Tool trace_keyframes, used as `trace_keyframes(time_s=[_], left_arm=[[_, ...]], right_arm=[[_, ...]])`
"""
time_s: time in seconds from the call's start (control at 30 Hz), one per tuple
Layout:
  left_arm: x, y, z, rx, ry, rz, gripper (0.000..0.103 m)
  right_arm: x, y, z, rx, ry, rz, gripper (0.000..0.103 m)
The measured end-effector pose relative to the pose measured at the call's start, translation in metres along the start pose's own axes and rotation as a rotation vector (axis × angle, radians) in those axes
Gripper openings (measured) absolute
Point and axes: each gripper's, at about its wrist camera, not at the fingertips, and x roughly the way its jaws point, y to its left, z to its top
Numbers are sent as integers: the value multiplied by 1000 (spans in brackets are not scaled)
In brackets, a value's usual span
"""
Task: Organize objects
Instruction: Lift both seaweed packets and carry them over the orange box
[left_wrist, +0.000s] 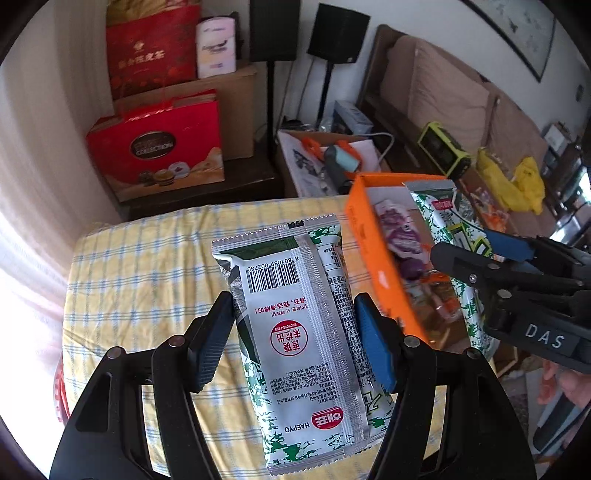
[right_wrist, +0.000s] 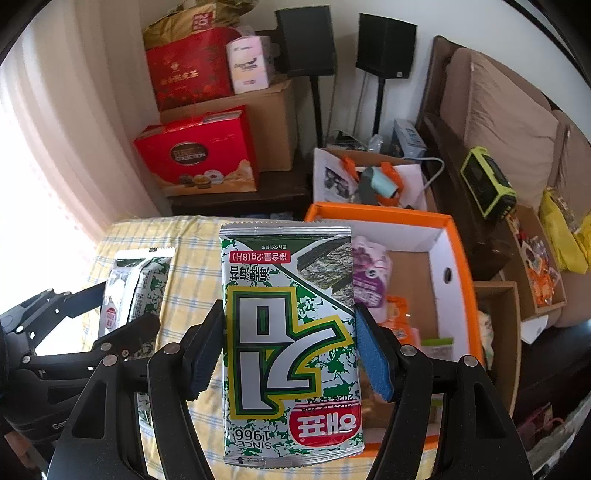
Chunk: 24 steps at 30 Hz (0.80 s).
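1. Holding one seaweed packet each: left tool is clenched on a seaweed packet, back side up, barcode showing; right tool is clenched on a seaweed packet, front side up.
2. Both packets are off the surface. The left one is above the middle of the worktop, which has a yellow checked cloth. The right one is above the worktop's right edge, in front of the orange box.
3. Box position: at the right edge of the worktop, open top. The left view shows the right tool and its packet at or over the box opening; can't tell if the packet is past the rim.
4. Already in the box: a purple snack bag, orange-wrapped snacks, something green near the bottom. So part of the sorting looks done.
5. Left to do, my read: both held packets still need to go in the box. No other loose items visible on the cloth, so the task is probably near its end.
6. Risk: packets are thin foil and pinched at the edges, so they may buckle or slip on release.
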Motion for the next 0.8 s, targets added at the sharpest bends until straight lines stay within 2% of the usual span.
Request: trace_keyframes(time_s=[0.4,0.8], left_arm=[[13,-61,14,50,0,-53,63],[42,-112,22,80,22,-93,63]], right_arm=[[-8,-62,-11,82,6,-43,68],[10,-108,-19,140,30,-67,68]])
